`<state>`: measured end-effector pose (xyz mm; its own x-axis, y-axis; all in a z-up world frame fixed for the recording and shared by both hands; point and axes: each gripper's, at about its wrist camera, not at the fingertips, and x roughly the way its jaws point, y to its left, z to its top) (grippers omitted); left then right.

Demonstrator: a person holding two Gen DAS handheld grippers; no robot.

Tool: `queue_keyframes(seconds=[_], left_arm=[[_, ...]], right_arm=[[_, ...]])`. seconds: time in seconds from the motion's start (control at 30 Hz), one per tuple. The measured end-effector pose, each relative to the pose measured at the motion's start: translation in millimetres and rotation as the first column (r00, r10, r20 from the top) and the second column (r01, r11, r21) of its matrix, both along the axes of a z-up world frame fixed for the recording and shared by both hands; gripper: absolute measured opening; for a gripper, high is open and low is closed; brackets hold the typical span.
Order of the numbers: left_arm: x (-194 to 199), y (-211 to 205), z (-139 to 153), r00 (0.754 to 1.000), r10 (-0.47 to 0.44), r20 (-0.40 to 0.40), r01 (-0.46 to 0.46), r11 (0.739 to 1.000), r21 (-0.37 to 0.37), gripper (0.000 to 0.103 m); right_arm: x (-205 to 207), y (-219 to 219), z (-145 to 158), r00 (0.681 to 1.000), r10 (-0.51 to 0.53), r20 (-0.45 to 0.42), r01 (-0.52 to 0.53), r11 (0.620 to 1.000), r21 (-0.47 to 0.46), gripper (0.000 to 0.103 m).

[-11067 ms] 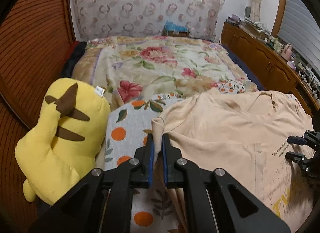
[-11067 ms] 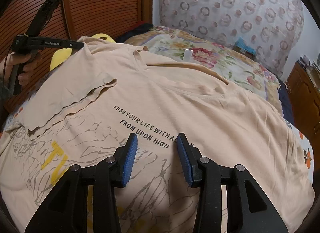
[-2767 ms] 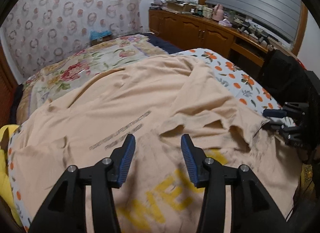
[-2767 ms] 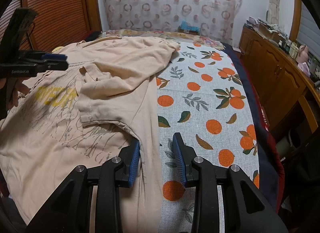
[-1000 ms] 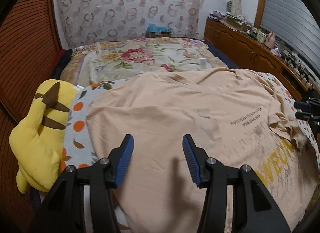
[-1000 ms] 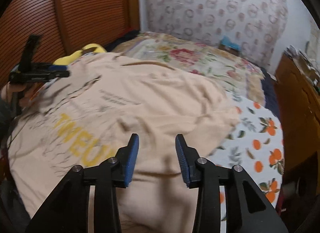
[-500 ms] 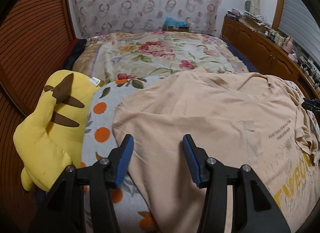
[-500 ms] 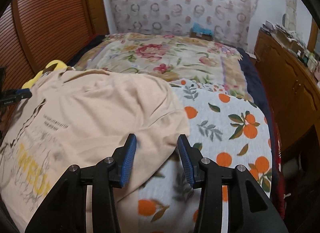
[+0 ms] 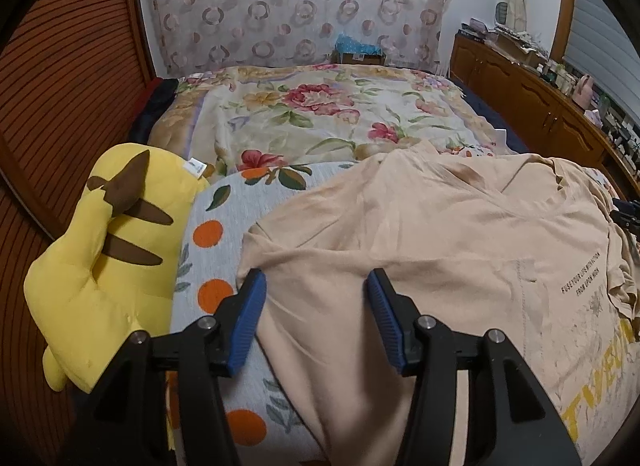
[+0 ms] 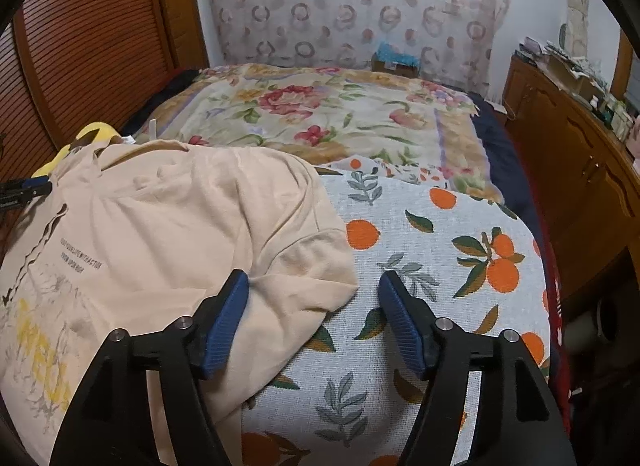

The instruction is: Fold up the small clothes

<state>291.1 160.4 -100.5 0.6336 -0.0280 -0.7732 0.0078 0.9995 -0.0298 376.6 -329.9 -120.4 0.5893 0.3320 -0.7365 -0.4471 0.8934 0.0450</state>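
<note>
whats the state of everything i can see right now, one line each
t-shirt: spread on the bed, print side up, not folded, some wrinkles
left tool: opening, over the shirt's left edge, not pinching
right tool: opening, sleeve edge between its pads, not pinched
plush toy: lying beside the shirt, untouched

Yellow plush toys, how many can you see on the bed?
1. The yellow plush toy lies at the left edge of the bed, beside the beige T-shirt. In the right wrist view only its top peeks over the shirt. Others could be hidden.
</note>
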Motion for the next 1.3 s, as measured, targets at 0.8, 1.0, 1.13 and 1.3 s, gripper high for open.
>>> queue_keyframes(seconds=[0.8, 1.0, 1.13, 1.3], left_arm=[[7.4, -0.3, 7.0, 0.999, -0.034, 0.000, 0.034, 0.997, -0.067, 0.006], [-34.6, -27.4, 49.3, 0.988, -0.074, 0.135, 0.085, 0.993, -0.076, 0.005], [-76.6, -40.8, 75.4, 0.974, -0.100, 0.203, 0.118, 0.990, -0.079, 0.005], [-141.9, -46.7, 92.9, 0.959, -0.115, 0.258, 0.138, 0.988, -0.072, 0.005]], right_arm=[[5.2, 31.9, 3.3, 0.990, 0.138, -0.007, -0.139, 0.990, -0.029, 0.006], [-24.2, 31.5, 30.6, 0.984, 0.153, 0.091, -0.153, 0.988, 0.002, 0.004], [-57.4, 12.1, 58.4, 0.979, 0.132, 0.153, -0.140, 0.989, 0.043, 0.003], [-106.6, -15.3, 81.0, 0.974, 0.117, 0.196, -0.135, 0.987, 0.081, 0.003]])
